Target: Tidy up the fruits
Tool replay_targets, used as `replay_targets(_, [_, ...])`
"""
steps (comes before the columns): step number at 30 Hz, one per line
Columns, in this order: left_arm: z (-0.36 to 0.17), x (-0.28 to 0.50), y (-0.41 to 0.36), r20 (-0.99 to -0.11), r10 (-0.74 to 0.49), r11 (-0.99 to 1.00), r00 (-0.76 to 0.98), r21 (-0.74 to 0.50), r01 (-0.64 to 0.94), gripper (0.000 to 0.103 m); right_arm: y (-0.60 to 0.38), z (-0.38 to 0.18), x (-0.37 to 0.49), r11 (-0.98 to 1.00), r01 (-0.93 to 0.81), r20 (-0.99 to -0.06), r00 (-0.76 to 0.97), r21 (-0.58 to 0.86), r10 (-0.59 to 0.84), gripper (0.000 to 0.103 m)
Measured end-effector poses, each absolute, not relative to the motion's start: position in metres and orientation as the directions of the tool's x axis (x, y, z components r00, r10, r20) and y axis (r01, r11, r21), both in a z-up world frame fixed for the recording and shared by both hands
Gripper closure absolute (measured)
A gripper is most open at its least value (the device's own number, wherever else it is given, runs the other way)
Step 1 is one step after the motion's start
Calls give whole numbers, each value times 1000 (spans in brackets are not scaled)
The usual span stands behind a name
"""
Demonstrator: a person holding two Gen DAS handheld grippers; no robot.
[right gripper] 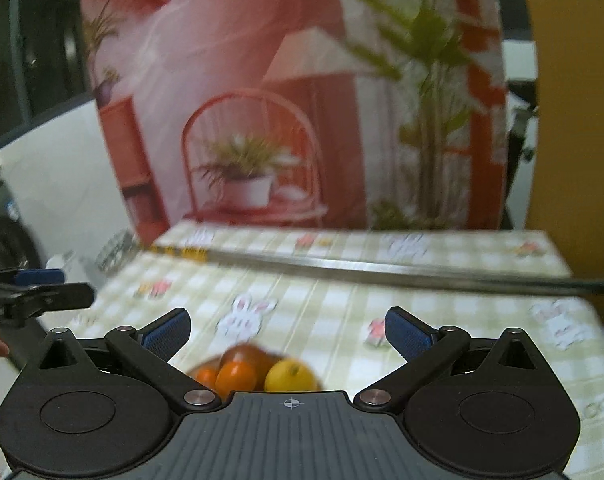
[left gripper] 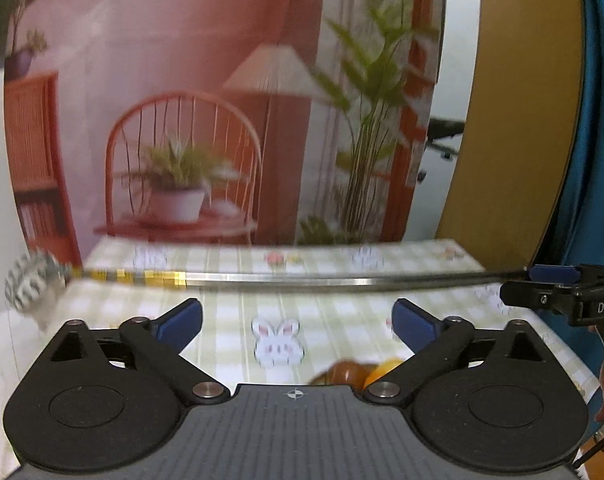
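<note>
- The left gripper (left gripper: 298,322) stood wide open, its blue pads (left gripper: 182,320) far apart with nothing between them and touching nothing; only the checked tablecloth (left gripper: 230,312) with a printed rabbit (left gripper: 278,342) showed in the gap.
- The right gripper (right gripper: 288,334) was likewise spread wide and empty, held above the table and clear of the fruit.
- In the right wrist view the fruits lay heaped together on the cloth near the table's near edge, just under the gripper body: an orange (right gripper: 236,376), a yellow fruit (right gripper: 290,376) and a brownish round piece (right gripper: 246,354) behind them.
- The gripper housing cut off the lower part of that heap, so whether it sat in a dish could not be told.
- In the left wrist view only a sliver of the brown and orange fruit (left gripper: 357,374) peeked out beside the right-hand finger link.
- A long metal bar (left gripper: 302,280) ran across the table toward its far edge; its left end was blurred.
- Both views were smeared by motion, so small prints on the cloth stayed unclear.
</note>
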State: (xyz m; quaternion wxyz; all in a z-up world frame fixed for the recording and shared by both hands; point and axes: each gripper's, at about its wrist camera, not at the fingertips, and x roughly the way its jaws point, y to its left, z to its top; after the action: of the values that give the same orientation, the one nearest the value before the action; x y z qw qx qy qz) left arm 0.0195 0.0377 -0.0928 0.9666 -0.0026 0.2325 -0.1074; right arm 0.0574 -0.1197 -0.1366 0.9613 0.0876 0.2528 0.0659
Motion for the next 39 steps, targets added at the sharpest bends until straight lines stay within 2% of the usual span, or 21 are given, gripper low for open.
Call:
replay_targets(13, [-38, 0, 15, -330, -210, 977, 920, -29, 213, 0, -140, -67, 33, 987, -4, -342, 938, 161, 60, 0])
replay_targets(18, [-31, -12, 8, -301, -182, 981, 936, 13, 195, 0, -146, -58, 26, 986, 15, -325, 945, 163, 40, 0])
replay_targets(39, [-21, -17, 5, -307, -159, 984, 938, 31, 177, 0, -152, -47, 12, 986, 34, -291, 957, 163, 15, 0])
